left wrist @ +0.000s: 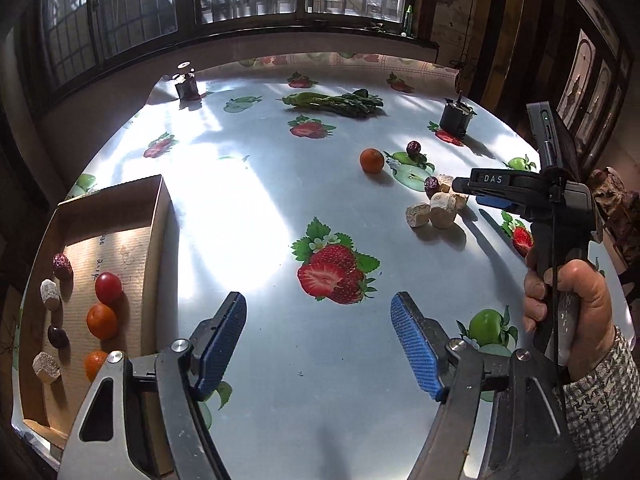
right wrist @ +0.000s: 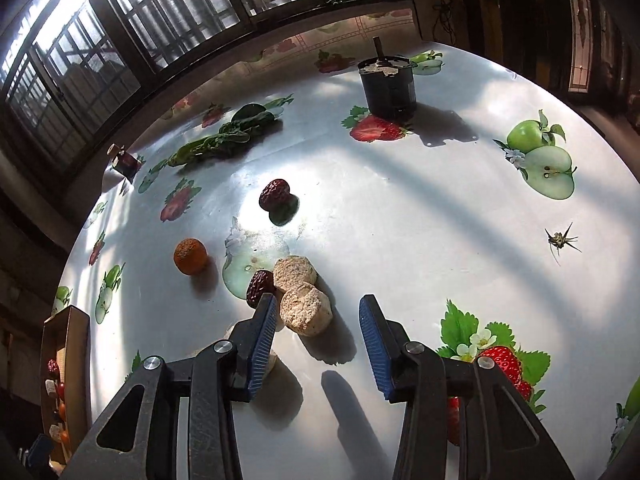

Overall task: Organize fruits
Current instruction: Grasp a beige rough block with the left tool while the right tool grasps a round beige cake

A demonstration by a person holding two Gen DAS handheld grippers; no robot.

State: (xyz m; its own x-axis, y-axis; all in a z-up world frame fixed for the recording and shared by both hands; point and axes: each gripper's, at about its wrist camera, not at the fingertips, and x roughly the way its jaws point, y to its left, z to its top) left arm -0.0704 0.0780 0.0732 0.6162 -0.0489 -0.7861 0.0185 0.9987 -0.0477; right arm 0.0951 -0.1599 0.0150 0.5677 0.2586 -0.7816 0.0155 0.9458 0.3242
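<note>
Sunlit fruit lies scattered on a bench (right wrist: 400,216) covered in a glossy strawberry-and-apple print. Just ahead of the right gripper (right wrist: 316,344), whose blue-padded fingers (right wrist: 262,344) stand spread and hold nothing, sit two pale, crumbly round cakes (right wrist: 306,312), touching each other; a wrinkled dark-red date (right wrist: 259,287) rests against the farther cake, beyond the tip of the left-hand finger. A dimpled orange (right wrist: 190,256) sits farther out to the left, apart from the cluster, and a second date (right wrist: 274,194) lies well ahead.

Seen from the left wrist, the person's right hand (left wrist: 568,304) grips the tool's handle, holding it level and low over the cakes. The left gripper (left wrist: 318,344) hovers above bare bench, its fingers (left wrist: 222,344) also released and wide. Left of them, a cardboard box (left wrist: 160,216) contains oranges, a red tomato (left wrist: 108,287), dates and pale cakes in rows.
</note>
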